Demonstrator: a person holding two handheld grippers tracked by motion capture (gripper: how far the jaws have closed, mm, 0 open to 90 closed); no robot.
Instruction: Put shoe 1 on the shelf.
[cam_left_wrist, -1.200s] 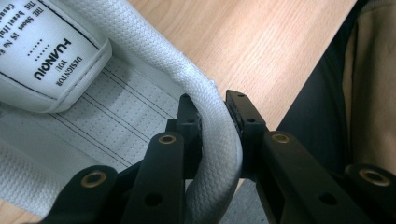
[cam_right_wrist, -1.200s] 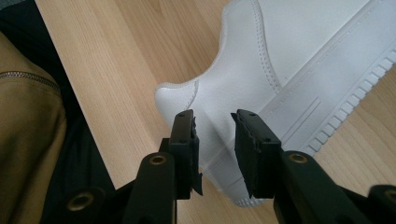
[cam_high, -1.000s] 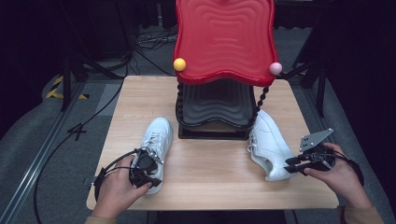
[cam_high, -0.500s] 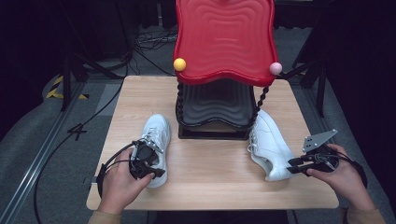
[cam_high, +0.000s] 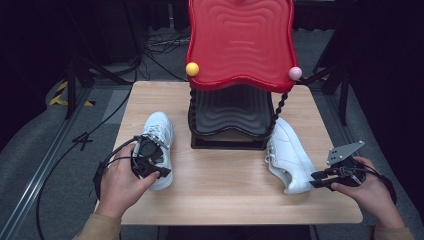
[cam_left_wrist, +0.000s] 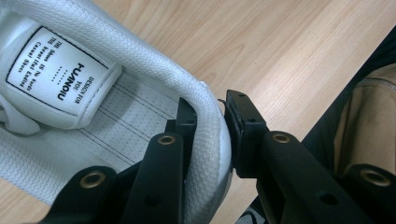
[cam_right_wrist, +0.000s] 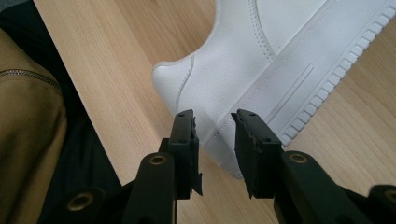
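Observation:
Two white sneakers lie on the wooden table (cam_high: 225, 190). The left shoe (cam_high: 159, 132) stands upright, toe pointing away. My left gripper (cam_high: 158, 172) is at its heel. In the left gripper view the gripper (cam_left_wrist: 210, 105) is shut on the padded heel collar (cam_left_wrist: 205, 116), one jaw inside the shoe and one outside; the tongue label (cam_left_wrist: 51, 70) shows inside. The right shoe (cam_high: 289, 155) lies on its side, sole to the right. My right gripper (cam_high: 315, 179) is just behind its heel (cam_right_wrist: 205, 79); the gripper (cam_right_wrist: 215, 121) is slightly open with nothing between its jaws.
A rack with a red wavy top shelf (cam_high: 240, 40) and a black lower shelf (cam_high: 232, 112) stands at the back middle of the table, between the shoes. A yellow ball (cam_high: 192, 69) and a pink ball (cam_high: 295, 73) sit at its corners. Cables (cam_high: 75, 140) lie on the floor at left.
My left gripper has moved forward from the table's front edge onto the left shoe's heel. My right gripper has crept left and nearer, closer to the right shoe's heel.

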